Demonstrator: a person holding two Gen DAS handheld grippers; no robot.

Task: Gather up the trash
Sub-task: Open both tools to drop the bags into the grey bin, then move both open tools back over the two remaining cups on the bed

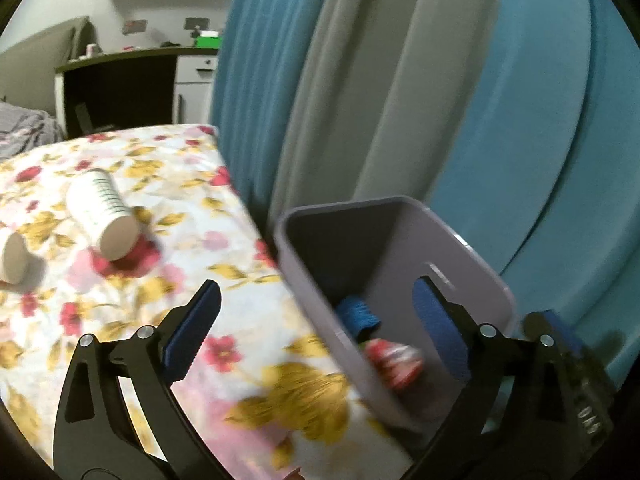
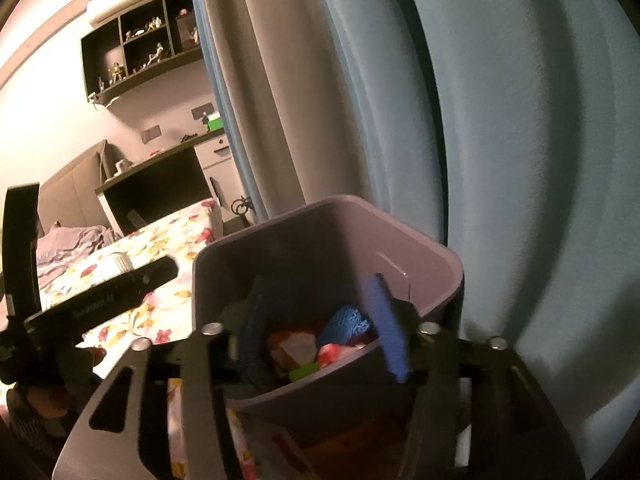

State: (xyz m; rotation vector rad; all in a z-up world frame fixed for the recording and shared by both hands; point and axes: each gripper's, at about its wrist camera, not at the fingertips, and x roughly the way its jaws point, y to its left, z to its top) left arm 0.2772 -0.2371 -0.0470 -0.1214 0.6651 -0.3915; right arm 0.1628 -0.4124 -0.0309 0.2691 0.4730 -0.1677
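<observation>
— What are the grippers holding?
— Nothing. The left gripper (image 1: 316, 320) gapes wide at lower centre; the right gripper (image 2: 316, 320) stands partly open over the grey bin (image 2: 424, 248).
— And the trash?
— Wrappers (image 2: 296, 348) lie inside; two paper cups (image 1: 106, 212) lie on the floral bedsheet (image 1: 208, 216), left.

A bedroom under warm, dim light. A bed with a floral sheet (image 1: 132, 264) fills the near left, and a rumpled grey blanket (image 2: 68, 246) lies at its far end. Blue and grey curtains (image 1: 360, 92) hang in long folds on the right. Against the far wall (image 2: 44, 92) stands a dark desk (image 1: 120, 80) beside a white drawer cabinet (image 1: 196, 84). Above them a dark wall shelf (image 2: 140, 44) holds small figurines, with a white air conditioner (image 2: 132, 0) mounted higher up.
</observation>
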